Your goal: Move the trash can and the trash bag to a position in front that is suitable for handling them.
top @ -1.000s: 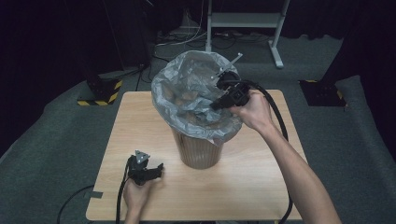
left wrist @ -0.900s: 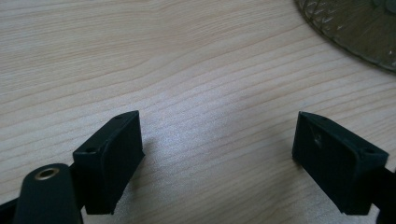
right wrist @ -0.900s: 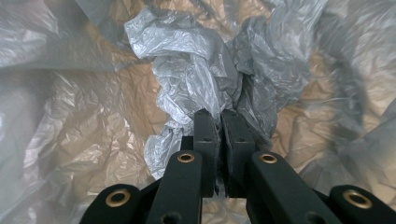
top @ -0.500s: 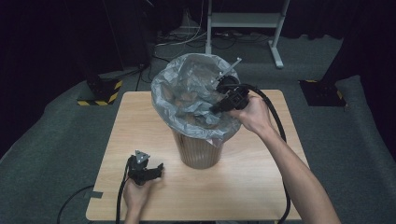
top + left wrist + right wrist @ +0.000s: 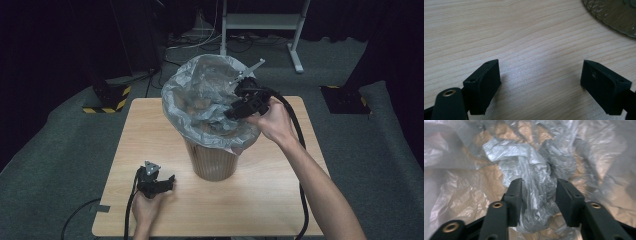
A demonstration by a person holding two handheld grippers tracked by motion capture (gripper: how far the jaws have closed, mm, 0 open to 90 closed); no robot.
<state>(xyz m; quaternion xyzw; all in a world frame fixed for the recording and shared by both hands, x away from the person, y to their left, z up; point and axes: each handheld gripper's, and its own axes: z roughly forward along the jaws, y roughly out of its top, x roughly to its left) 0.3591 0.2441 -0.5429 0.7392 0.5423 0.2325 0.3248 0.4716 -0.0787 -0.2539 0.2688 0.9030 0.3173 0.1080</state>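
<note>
Bin (image 5: 212, 162): we saw its inside veiled by the grey liner (image 5: 200, 100).
Right gripper (image 5: 539, 195): half-closed around bunched liner; whether it pinched, we couldn't tell.
Left gripper (image 5: 540, 85): spread wide on the table (image 5: 150, 130).

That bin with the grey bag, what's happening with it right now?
A person is working a grey plastic bag into a brown bin on the wooden table. The right gripper reaches into the bin's mouth, its jaws partly closed around a bunched fold of the liner. The left gripper rests open on the table near the bin's base, holding nothing.
</note>
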